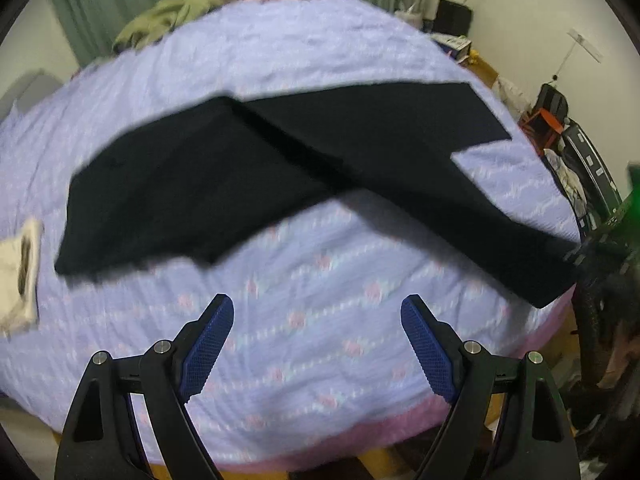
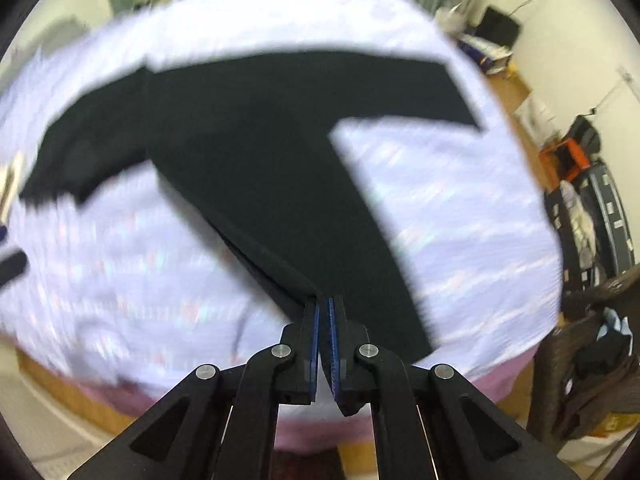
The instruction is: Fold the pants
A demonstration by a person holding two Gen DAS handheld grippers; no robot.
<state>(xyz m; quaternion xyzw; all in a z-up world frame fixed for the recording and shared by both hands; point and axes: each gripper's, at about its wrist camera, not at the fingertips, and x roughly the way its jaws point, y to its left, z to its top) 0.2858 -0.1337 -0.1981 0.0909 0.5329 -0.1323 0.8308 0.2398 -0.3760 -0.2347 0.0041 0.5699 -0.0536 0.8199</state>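
Black pants [image 1: 248,168] lie spread on a lilac bedspread [image 1: 320,340], waist to the left and two legs fanning to the right. My left gripper [image 1: 317,308] is open and empty, hovering over bare bedspread in front of the pants. My right gripper [image 2: 323,304] is shut on the hem end of the near pant leg [image 2: 280,184] and lifts it off the bed; this view is blurred. The far leg [image 2: 360,80] lies flat toward the right. In the left wrist view the held leg end [image 1: 532,264] reaches the bed's right edge.
A folded white cloth [image 1: 20,272] lies at the bed's left edge. A green blanket [image 1: 168,20] is bunched at the far side by curtains. Bags and clutter [image 1: 560,128] stand on the floor to the right, with a wicker chair [image 2: 592,360] near the bed's corner.
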